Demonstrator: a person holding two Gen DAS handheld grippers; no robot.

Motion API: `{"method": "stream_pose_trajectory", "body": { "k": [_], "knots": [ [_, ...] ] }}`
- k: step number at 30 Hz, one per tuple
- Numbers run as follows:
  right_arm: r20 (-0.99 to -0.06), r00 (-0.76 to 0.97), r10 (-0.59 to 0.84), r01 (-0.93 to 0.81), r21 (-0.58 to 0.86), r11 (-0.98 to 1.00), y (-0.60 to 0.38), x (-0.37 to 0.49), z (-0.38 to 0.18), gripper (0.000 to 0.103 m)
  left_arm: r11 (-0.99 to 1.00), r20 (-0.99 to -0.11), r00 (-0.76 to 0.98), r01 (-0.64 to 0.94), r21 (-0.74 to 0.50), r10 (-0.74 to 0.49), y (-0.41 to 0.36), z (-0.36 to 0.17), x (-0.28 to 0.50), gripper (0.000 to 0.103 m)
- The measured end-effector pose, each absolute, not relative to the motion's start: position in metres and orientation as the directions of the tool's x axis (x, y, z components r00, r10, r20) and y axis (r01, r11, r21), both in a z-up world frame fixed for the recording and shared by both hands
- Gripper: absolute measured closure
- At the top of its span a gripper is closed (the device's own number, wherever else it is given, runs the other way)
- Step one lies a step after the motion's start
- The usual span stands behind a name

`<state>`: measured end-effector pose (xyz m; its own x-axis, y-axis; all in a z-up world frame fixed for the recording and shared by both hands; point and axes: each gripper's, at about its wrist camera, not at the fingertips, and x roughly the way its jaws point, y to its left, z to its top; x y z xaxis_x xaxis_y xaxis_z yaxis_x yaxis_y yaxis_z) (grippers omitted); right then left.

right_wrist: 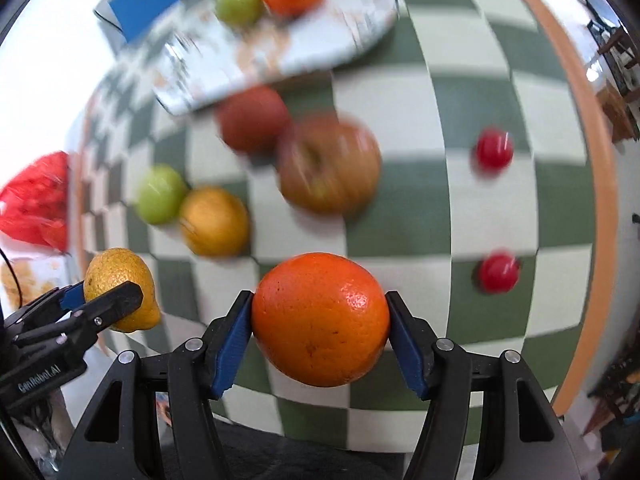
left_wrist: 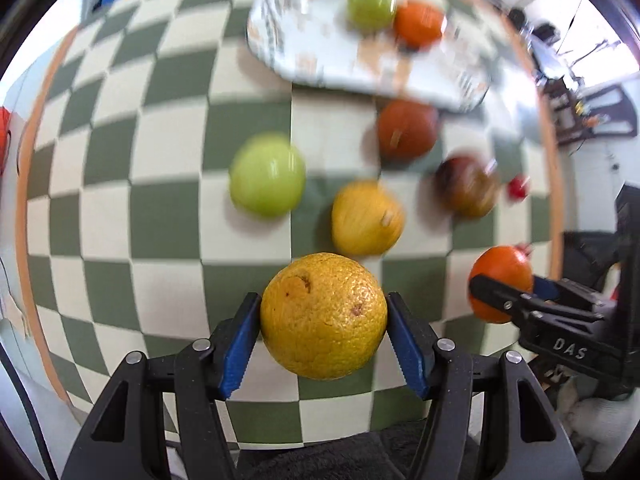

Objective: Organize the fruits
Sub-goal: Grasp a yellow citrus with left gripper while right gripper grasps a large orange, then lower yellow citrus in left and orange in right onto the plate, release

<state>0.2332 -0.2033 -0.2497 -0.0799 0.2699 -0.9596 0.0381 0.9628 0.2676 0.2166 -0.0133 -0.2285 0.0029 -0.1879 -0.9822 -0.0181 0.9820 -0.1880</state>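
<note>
while both grippers are loaded, the left gripper (left_wrist: 324, 316) has its blue pads clamped on a yellow orange (left_wrist: 323, 315), one pad on each flank, held above the checked cloth (left_wrist: 168, 208). right gripper (right_wrist: 320, 318) is likewise clamped on a deep orange (right_wrist: 320, 318), pads pressed to both sides. from the left wrist view the right gripper and its fruit appear at 4 o'clock; from the right wrist view the left gripper and yellow orange appear at 8 o'clock. tray (left_wrist: 320, 60) lies at 12 o'clock on the cloth, carrying a green apple (left_wrist: 371, 4) and an orange fruit (left_wrist: 418, 24) touching each other near its far edge. loose on the cloth, between tray and grippers: a green apple (left_wrist: 267, 174), a yellow fruit (left_wrist: 366, 218) just beside it, a dark red fruit (left_wrist: 407, 130) near the tray edge, a mottled apple (left_wrist: 466, 186). two small red fruits (right_wrist: 494, 149) (right_wrist: 498, 273) sit well apart from the group at 3 o'clock in the right wrist view. background items are motion-blurred. red bag (right_wrist: 38, 200) at 9 o'clock, off the cloth edge.
</note>
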Motion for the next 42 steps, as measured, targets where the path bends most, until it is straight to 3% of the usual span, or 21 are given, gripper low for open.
{"method": "stream_pose_trajectory", "body": {
  "k": [7,16,29,34,37,39,40,42],
  "knots": [
    [-0.961,0.055,0.273,-0.017,0.272,0.962,-0.193,0.337,-0.213,0.036,0.970,-0.965,0.122,-0.047,-0.239,-0.232,-0.001,-0.171,0.330,0.043],
    [-0.982,-0.051,0.180,-0.068,0.184,0.981,-0.158,0.419,-0.291,0.036,0.984,-0.986,0.002,-0.072,-0.165,-0.165,-0.001,-0.245,0.465,0.043],
    [-0.982,-0.094,0.166,-0.081,0.174,0.981,-0.159,0.440,-0.318,0.034,0.984,-0.984,-0.090,-0.096,-0.147,-0.156,-0.008,-0.296,0.506,0.043],
    [-0.981,-0.092,0.173,-0.066,0.180,0.982,-0.171,0.441,-0.314,0.021,0.982,-0.982,-0.092,-0.114,-0.152,-0.163,-0.007,-0.296,0.503,0.043],
    [-0.982,-0.076,0.175,-0.066,0.180,0.981,-0.177,0.440,-0.303,0.021,0.982,-0.985,-0.070,-0.117,-0.150,-0.159,-0.006,-0.289,0.502,0.033],
    [-0.985,-0.060,0.163,-0.065,0.167,0.984,-0.183,0.437,-0.294,0.016,0.983,-0.987,-0.049,-0.109,-0.144,-0.150,-0.005,-0.279,0.500,0.019],
    [-0.986,-0.049,0.160,-0.064,0.163,0.985,-0.186,0.435,-0.289,0.010,0.984,-0.988,-0.042,-0.107,-0.144,-0.149,-0.005,-0.275,0.498,0.018],
    [-0.991,-0.020,0.136,-0.066,0.137,0.988,-0.191,0.430,-0.277,0.009,0.985,-0.990,-0.022,-0.105,-0.135,-0.138,-0.003,-0.265,0.492,0.017]
  ]
}}
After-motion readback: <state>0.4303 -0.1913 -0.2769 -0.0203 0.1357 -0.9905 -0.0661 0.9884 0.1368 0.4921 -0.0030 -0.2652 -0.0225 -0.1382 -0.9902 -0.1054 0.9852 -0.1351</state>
